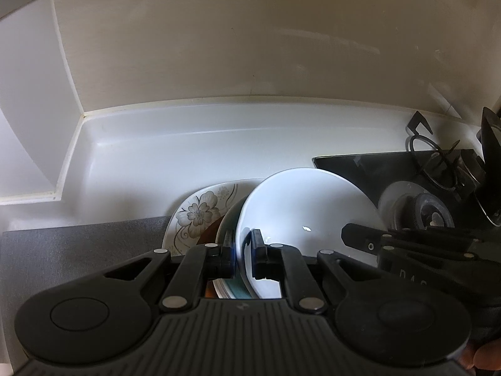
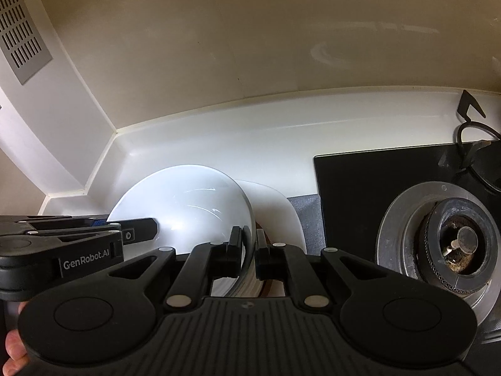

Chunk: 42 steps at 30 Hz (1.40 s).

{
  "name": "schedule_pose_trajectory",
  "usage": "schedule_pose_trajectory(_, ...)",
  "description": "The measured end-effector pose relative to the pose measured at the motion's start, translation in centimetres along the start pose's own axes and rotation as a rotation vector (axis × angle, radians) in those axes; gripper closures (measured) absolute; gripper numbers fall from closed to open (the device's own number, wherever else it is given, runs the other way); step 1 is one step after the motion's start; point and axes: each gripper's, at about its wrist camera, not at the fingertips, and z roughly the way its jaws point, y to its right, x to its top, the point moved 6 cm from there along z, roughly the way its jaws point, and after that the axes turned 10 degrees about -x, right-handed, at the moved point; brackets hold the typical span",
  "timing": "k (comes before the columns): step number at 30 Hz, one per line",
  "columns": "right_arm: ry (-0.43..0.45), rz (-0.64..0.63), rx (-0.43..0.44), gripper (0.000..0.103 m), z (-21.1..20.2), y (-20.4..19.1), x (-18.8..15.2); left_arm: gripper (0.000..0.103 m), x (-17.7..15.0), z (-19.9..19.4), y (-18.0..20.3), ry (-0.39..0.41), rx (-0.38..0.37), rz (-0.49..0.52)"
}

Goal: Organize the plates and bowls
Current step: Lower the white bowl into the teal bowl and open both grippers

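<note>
A large white bowl (image 1: 307,213) is held tilted between both grippers. My left gripper (image 1: 244,247) is shut on its left rim. My right gripper (image 2: 249,244) is shut on the opposite rim of the same bowl (image 2: 188,200). Under and behind the bowl is a stack with a floral plate (image 1: 200,210) and a dark green dish (image 1: 227,228). From the right wrist view a white plate (image 2: 281,213) shows behind the bowl. The other gripper's finger shows in each view, the right gripper (image 1: 353,235) and the left gripper (image 2: 147,232).
A grey mat (image 1: 78,250) covers the white counter (image 1: 188,156) on the left. A black glass hob (image 2: 360,194) with a gas burner (image 2: 457,244) and a pan support (image 1: 438,163) lies to the right. The wall is close behind. A person's hand (image 2: 12,354) holds a gripper.
</note>
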Motion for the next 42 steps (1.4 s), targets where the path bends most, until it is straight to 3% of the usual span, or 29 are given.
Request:
schedule_pose_trajectory(22,0.058,-0.096,-0.04,0.092,0.1,-1.1,-0.3,0.095,-0.4,-0.1,-0.3,-0.032,0.003,0.032)
schedule_pose_trajectory(42,0.031,-0.085,-0.04,0.092,1.1,-1.1,-0.2,0.095,0.3,-0.7,-1.0,-0.033,-0.033,-0.01)
